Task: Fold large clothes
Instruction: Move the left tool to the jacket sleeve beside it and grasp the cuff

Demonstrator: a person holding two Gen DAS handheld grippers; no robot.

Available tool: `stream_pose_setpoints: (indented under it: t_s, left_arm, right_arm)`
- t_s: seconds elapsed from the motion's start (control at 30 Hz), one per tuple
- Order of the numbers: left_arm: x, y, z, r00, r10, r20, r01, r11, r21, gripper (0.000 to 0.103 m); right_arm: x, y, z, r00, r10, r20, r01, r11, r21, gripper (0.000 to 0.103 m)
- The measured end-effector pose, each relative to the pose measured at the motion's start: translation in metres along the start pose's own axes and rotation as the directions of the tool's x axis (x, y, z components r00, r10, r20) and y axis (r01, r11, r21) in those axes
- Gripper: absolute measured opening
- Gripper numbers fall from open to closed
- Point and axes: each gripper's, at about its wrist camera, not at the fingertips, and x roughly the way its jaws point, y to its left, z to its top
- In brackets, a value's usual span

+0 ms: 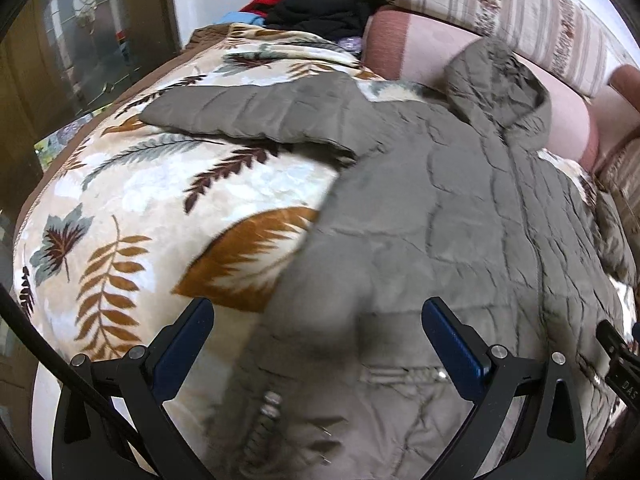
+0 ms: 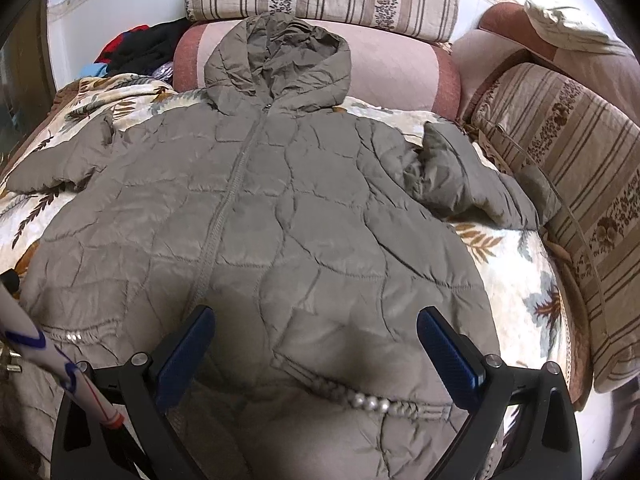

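Currently jacket [image 2: 256,216] lies flat, zip side up, on leaf-print blanket [image 1: 132,208] over the bed, hood [image 2: 276,64] propped vs pink bolster [image 2: 392,68]; prob. laid out so sleeves can fold in first. Left sleeve [image 1: 248,116] stretched out straight, right sleeve [image 2: 480,176] bunched nr striped cushion [image 2: 568,184]. Left tongs [image 1: 318,338] and right tongs [image 2: 316,340] both spread wide, gripping nothing, above hem area w/ bead trim [image 2: 372,402]. Fabric: quilted, puffy, olive-grey, slight sheen, creased; likely slippery, springs back. Blanket plush. Dark clothes pile [image 1: 320,12] at far end.
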Motion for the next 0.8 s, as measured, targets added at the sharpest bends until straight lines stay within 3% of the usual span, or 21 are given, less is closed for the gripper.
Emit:
stream_pose_setpoints:
  t_s: [0.27, 0.47, 0.57, 0.67, 0.73, 0.8]
  left_arm:
    - [0.012, 0.053, 0.042, 0.995, 0.091, 0.036, -0.089, 0.994, -0.056, 0.103]
    - [0.038, 0.115, 0.099, 0.995, 0.090, 0.037, -0.084, 0.986, -0.145, 0.103]
    - [0.056, 0.158, 0.135, 0.999, -0.002, 0.046, 0.013, 0.971, -0.240, 0.102]
    - [0.079, 0.195, 0.166, 0.994, -0.092, 0.062, 0.107, 0.944, -0.313, 0.083]
    - [0.101, 0.221, 0.184, 0.983, -0.174, 0.052, 0.180, 0.907, -0.381, 0.060]
    - [0.129, 0.252, 0.195, 0.958, -0.282, 0.052, 0.270, 0.828, -0.491, 0.056]
  right_arm:
    - [0.010, 0.009, 0.012, 1.000, 0.007, -0.015, -0.008, 1.000, -0.021, 0.103]
    - [0.025, 0.006, 0.014, 0.999, 0.007, -0.053, -0.008, 1.000, -0.004, 0.103]
    - [0.031, 0.005, 0.013, 0.998, 0.003, -0.067, -0.004, 1.000, -0.007, 0.103]
    - [0.036, 0.005, 0.012, 0.997, -0.002, -0.078, 0.001, 1.000, -0.011, 0.103]
    - [0.040, 0.005, 0.012, 0.996, -0.006, -0.087, 0.004, 1.000, -0.015, 0.103]
    - [0.045, 0.007, 0.011, 0.995, -0.011, -0.097, 0.009, 1.000, -0.022, 0.103]
